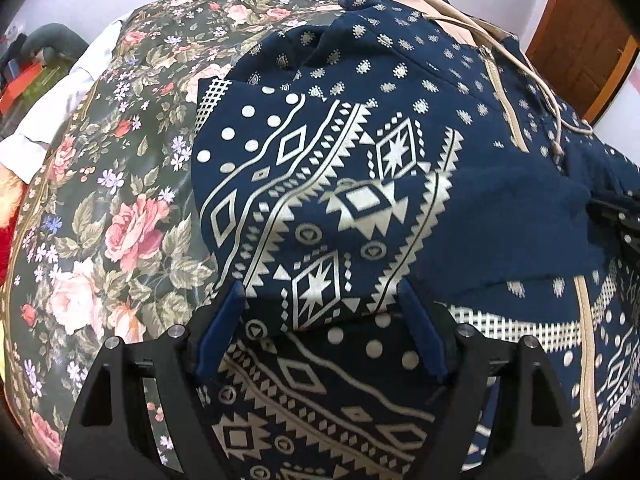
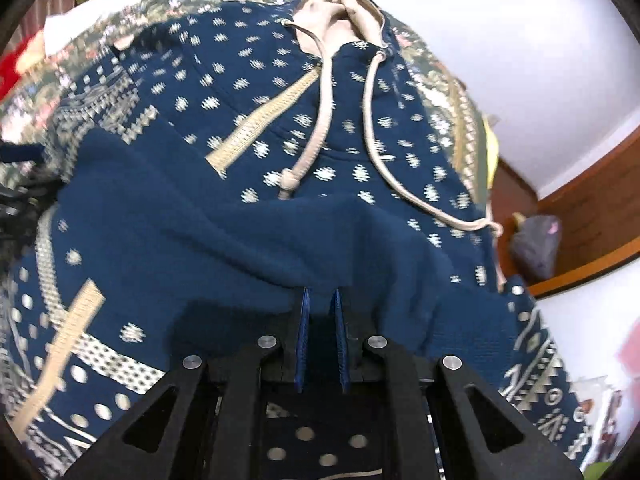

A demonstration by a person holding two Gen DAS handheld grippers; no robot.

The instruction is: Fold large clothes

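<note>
The hoodie (image 1: 400, 128), navy with a cream geometric print, lies spread on the floral bedspread (image 1: 120, 208). We count one garment, one hood (image 2: 340, 16), two drawcords (image 2: 320, 120) and one cream zipper tape running down the front.

In the left wrist view, the left gripper (image 1: 320, 300) stands with its blue fingers (image 1: 224, 320) spread wide. A patterned sleeve lies folded across the body just ahead of the fingers, and patterned cloth also lies between and below them. We cannot tell whether the fingers touch the cloth; they grasp nothing.

In the right wrist view, the right gripper (image 2: 320, 300) has its fingers drawn narrow, and the plain navy cuff (image 2: 320, 248) enters the gap between them. We judge that they pinch this cuff, which belongs to a sleeve laid across the chest below the drawcord ends.

The long axis of the garment runs away from both grippers, with the hood at the far end and the hem nearest us. The zipper tape marks this axis. The right gripper is the nearer one to the centre line; the left gripper sits toward the garment's outer edge, beside the bare bedspread.

We judge that the sleeves are being laid inward, and that the lengthwise fold from hem toward hood is not yet made.
</note>
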